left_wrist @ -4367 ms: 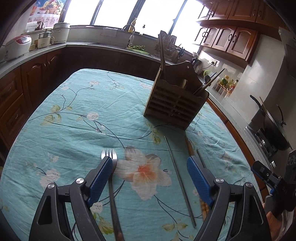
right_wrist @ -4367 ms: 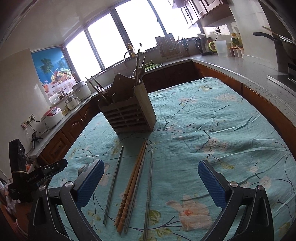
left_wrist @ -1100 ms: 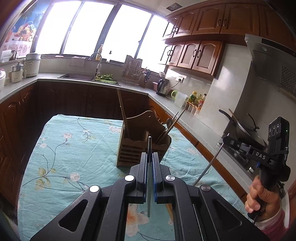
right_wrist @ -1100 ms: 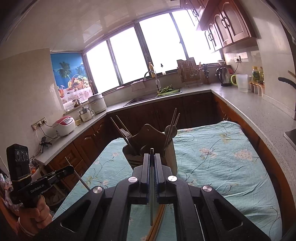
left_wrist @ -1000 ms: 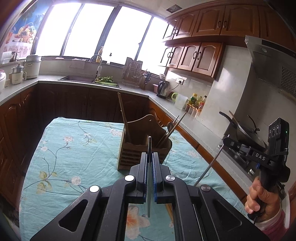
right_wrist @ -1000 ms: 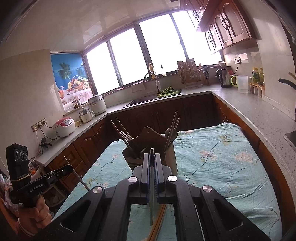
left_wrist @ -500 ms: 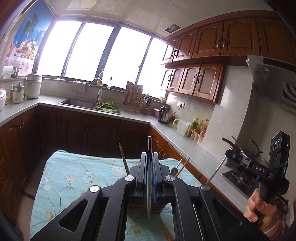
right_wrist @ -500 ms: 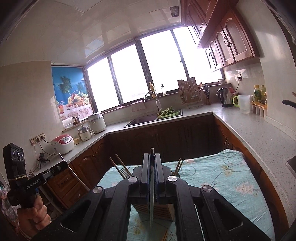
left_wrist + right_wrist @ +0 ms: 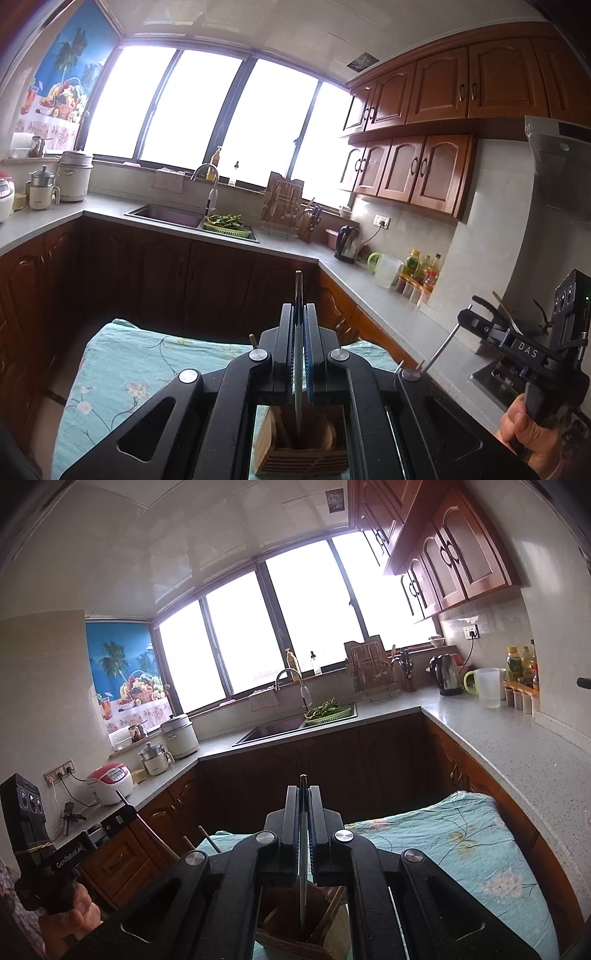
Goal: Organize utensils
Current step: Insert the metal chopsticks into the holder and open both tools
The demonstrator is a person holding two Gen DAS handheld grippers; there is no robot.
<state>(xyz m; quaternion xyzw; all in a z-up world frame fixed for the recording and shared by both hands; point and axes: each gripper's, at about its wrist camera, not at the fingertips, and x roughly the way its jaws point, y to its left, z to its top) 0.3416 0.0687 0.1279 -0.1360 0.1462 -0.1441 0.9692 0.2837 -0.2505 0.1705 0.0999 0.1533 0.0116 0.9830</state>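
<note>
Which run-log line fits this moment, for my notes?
left gripper: shut on fork | right gripper: shut on chopstick | both above wooden holder

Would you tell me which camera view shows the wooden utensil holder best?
The right wrist view: the wooden utensil holder shows its open top with a chopstick descending into it. The left wrist view shows only its slatted front, framed by the gripper body.

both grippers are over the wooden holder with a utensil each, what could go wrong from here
1. The left gripper and right gripper each pinch a thin metal utensil above one wooden holder, so they could collide.
2. The holder already holds wooden chopsticks; a lowered tip may snag on them.
3. Each camera sees the opening only through its own frame, so a tip could miss.
</note>
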